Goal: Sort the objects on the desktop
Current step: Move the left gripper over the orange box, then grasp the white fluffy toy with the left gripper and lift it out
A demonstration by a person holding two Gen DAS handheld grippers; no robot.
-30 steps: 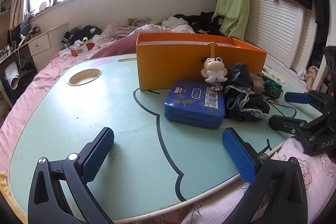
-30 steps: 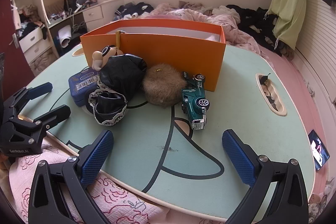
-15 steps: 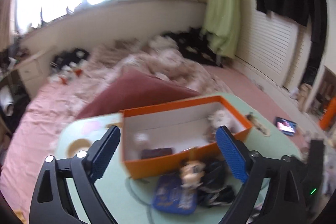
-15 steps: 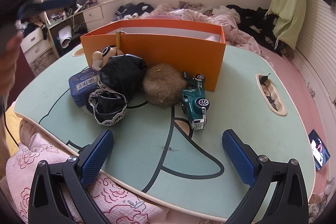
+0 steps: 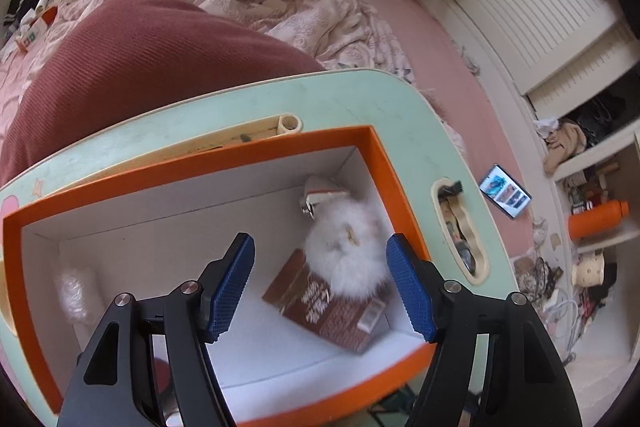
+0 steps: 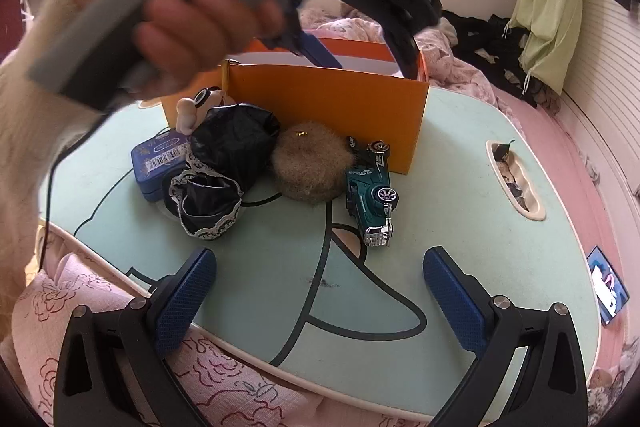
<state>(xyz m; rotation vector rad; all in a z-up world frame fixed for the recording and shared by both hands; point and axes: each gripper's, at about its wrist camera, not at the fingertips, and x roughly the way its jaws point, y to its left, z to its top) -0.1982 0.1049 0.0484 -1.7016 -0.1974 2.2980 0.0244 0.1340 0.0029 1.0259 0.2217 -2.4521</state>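
Note:
My left gripper hangs over the orange box, pointing down into it. Its jaws are closing with nothing pressed between the pads. Below them in the box lie a white fluffy ball on a brown packet, a small white and orange item and a bubble-wrapped piece. My right gripper stands open and empty over the table's near edge. In front of the box sit a blue tin, a black lace cloth, a brown fluffy ball, a green toy car and a small figurine.
A person's hand holds the left gripper above the box, filling the upper left of the right wrist view. The mint table has a side slot with small bits. A phone lies on the pink bedding. A red cushion sits behind the table.
My left gripper rose from the table's front, swung over the orange box and tipped down into it, its jaws narrowing. The hand holding it came into the right wrist view. My right gripper kept still.

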